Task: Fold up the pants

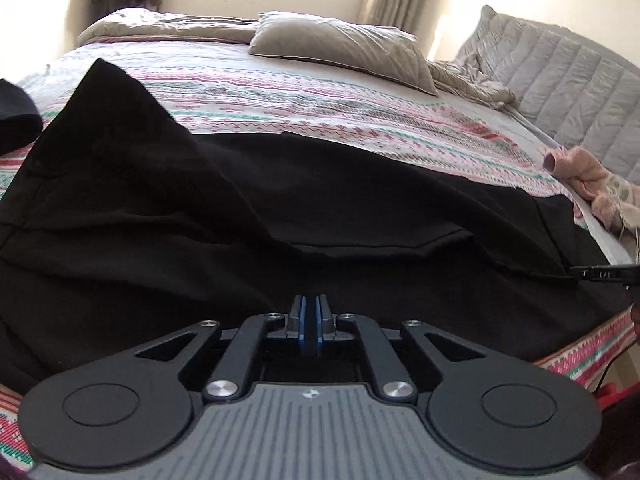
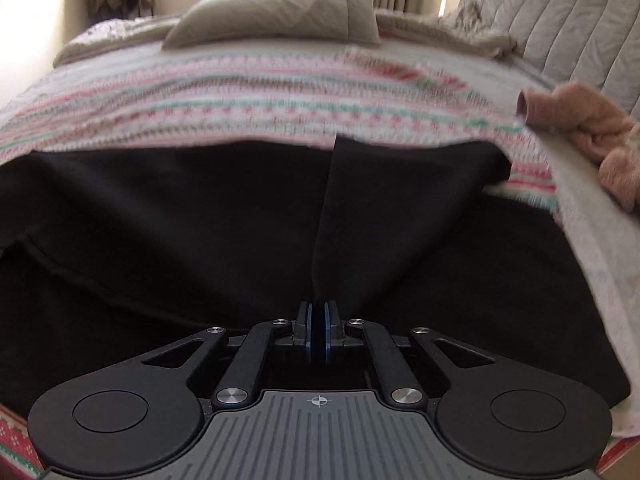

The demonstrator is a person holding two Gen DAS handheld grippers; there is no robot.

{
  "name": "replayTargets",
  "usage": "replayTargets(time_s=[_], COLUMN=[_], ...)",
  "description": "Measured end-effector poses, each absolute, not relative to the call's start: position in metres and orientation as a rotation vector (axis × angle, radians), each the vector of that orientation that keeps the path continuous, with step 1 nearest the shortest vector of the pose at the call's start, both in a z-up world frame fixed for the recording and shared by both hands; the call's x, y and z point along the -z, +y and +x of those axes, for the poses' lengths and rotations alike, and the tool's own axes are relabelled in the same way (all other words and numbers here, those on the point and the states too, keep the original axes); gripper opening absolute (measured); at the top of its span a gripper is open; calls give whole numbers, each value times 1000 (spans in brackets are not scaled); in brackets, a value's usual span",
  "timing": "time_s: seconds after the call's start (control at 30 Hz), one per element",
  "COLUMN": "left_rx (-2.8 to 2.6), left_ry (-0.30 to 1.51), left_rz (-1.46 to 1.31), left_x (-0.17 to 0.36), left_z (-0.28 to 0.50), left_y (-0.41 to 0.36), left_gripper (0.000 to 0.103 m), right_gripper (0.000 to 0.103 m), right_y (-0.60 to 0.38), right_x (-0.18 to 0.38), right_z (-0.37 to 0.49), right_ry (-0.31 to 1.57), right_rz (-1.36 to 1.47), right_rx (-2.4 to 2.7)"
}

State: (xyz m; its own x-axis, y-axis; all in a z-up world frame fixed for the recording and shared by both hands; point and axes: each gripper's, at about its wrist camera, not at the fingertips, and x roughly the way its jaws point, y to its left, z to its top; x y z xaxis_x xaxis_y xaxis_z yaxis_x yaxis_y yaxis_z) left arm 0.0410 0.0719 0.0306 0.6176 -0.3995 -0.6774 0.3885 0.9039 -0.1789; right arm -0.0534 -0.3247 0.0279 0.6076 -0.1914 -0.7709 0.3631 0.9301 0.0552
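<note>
Black pants (image 1: 248, 208) lie spread across the near part of a bed with a striped pink, green and white cover (image 1: 304, 96). My left gripper (image 1: 311, 304) is shut on the near edge of the pants, with black cloth between its blue pads. My right gripper (image 2: 318, 310) is shut on the pants (image 2: 200, 216) too, and a taut fold runs up from its tips. The right gripper's tip (image 1: 604, 274) shows at the right edge of the left wrist view, on the pants' edge.
A beige pillow (image 1: 340, 46) lies at the head of the bed. A pink fuzzy garment (image 2: 588, 132) sits at the bed's right edge. A grey quilted panel (image 1: 568, 92) stands at the right. Another dark cloth (image 1: 16, 116) lies at the far left.
</note>
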Motion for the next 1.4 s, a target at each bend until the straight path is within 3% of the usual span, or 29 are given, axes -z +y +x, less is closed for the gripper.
replayTargets(time_s=[0.03,0.07,0.13,0.17,0.2,0.33,0.43,0.73,0.83,0.87,0.93,0.97,1.0,1.03,1.1,1.2,1.4], left_rx=[470,489,528,547,561,628,668,691,701,702,701,695,684,676,673,699,797], left_ry=[783,780,761,742,716,600,531,487,491,495,499,501,503,505,508,483,420], left_rz=[9,28,69,96,125,274,372,483,443,433,426,426,425,424,419,393,412], left_x=[-28,-27,-25,-24,-23,-21,-15,7,7,7,8,9,9,9,5,-9,-28], left_z=[41,41,43,43,44,47,48,67,75,76,80,82,83,85,87,81,46], left_y=[64,57,43,36,28,-6,-30,-79,-80,-81,-83,-84,-84,-85,-83,-74,-48], left_gripper=[41,46,64,67,74,84,86,85,77,74,54,48,35,22,20,20,20], right_gripper=[12,21,46,64,67,67,67,67,67,66,61,52,29,19,8,3,2], right_y=[-325,-326,-330,-332,-334,-341,-345,-357,-358,-358,-356,-355,-356,-360,-374,-400,-445], right_x=[-32,-38,-49,-53,-57,-61,-54,-23,-14,-11,-8,-8,-8,-9,-14,-31,-46], right_z=[-57,-60,-68,-69,-69,-57,-40,3,16,20,27,29,33,33,26,-1,-84], right_ry=[858,831,754,725,701,643,631,627,631,635,631,625,626,628,614,554,500], right_rz=[214,225,255,264,267,247,192,150,159,146,101,74,48,55,116,177,398], right_rx=[323,325,321,326,332,343,372,393,368,372,396,420,452,473,512,599,639])
